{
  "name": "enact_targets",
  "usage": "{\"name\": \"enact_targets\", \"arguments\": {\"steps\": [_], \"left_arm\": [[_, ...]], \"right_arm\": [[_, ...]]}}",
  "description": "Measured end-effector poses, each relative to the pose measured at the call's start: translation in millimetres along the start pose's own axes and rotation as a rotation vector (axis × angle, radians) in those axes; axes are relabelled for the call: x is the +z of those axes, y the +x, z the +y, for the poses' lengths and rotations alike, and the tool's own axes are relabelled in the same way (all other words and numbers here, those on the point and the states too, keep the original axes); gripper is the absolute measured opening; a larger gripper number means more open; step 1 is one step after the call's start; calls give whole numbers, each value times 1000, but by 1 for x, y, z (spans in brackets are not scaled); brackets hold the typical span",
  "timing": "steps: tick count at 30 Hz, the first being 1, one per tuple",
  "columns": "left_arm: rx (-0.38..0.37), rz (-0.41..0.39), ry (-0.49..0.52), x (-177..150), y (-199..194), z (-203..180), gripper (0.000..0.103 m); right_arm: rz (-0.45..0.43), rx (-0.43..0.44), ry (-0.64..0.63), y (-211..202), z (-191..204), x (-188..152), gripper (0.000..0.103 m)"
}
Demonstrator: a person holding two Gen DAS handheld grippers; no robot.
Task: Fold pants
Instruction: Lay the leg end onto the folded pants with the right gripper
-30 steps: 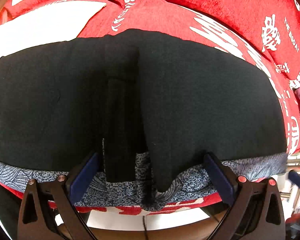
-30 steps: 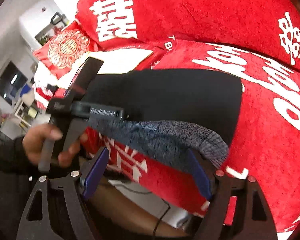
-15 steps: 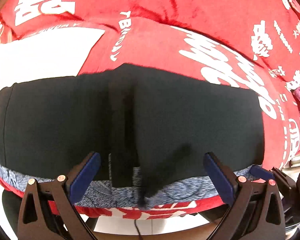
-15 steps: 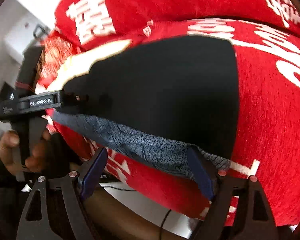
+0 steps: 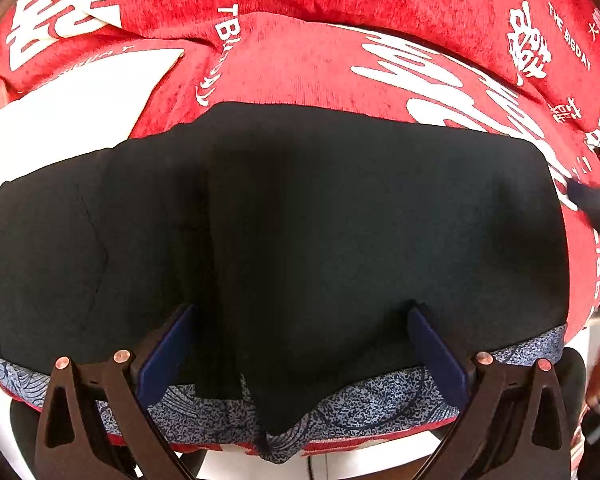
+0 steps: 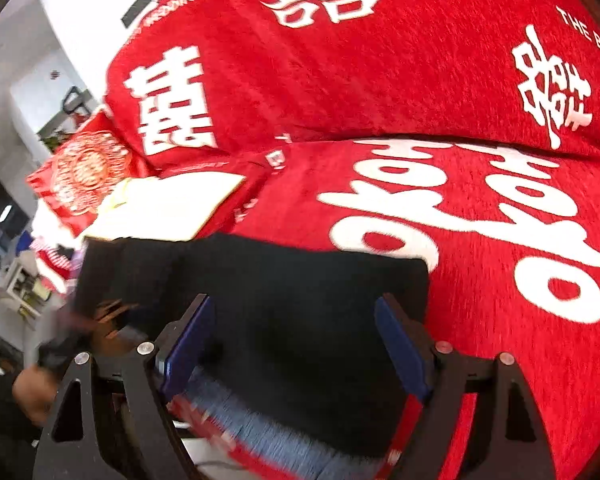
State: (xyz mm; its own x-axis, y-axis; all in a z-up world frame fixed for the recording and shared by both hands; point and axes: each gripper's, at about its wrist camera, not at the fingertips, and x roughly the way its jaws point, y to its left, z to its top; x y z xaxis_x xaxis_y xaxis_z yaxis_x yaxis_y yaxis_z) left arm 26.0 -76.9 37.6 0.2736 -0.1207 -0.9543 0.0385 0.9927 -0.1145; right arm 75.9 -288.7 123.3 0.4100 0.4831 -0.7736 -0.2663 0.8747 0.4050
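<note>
Black pants [image 5: 340,220] lie folded flat on a red blanket [image 5: 320,64], with a blue-grey patterned band [image 5: 360,412] along their near edge. My left gripper [image 5: 300,336] hovers open over that near edge, its blue pads astride a lengthwise fold and not pressing the cloth. In the right wrist view the same pants [image 6: 300,280] show their right end. My right gripper [image 6: 296,332] stands open above it, with black cloth and the blurred band [image 6: 268,428] between the fingers. A blurred hand [image 6: 32,392] holds the other gripper at the left.
The red blanket [image 6: 500,280] with large white characters covers the seat and the back cushions. A white patch [image 5: 68,96] lies left of the pants. A red patterned cushion [image 6: 80,168] sits far left, with room furniture beyond it. The near edge drops off to the floor.
My right gripper has swung down and in over the pants' right end; it was off the near edge before. The left gripper's pads have moved from the patterned band onto the black cloth.
</note>
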Motion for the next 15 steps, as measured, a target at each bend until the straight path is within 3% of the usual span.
{"name": "enact_targets", "arguments": {"steps": [2, 7, 11, 14, 15], "left_arm": [[-1, -4, 0, 0, 1, 0, 103], [-9, -11, 1, -3, 1, 2, 103], [-3, -27, -1, -5, 1, 1, 103], [-3, -35, -1, -6, 1, 1, 103], [-3, -35, 1, -6, 1, 1, 103]], "right_arm": [[111, -36, 39, 33, -13, -2, 87], [69, -40, -23, 12, 11, -3, 91], [2, -197, -87, -8, 26, -26, 94], [137, -270, -106, 20, 23, -47, 95], [177, -305, -122, 29, 21, -53, 102]]}}
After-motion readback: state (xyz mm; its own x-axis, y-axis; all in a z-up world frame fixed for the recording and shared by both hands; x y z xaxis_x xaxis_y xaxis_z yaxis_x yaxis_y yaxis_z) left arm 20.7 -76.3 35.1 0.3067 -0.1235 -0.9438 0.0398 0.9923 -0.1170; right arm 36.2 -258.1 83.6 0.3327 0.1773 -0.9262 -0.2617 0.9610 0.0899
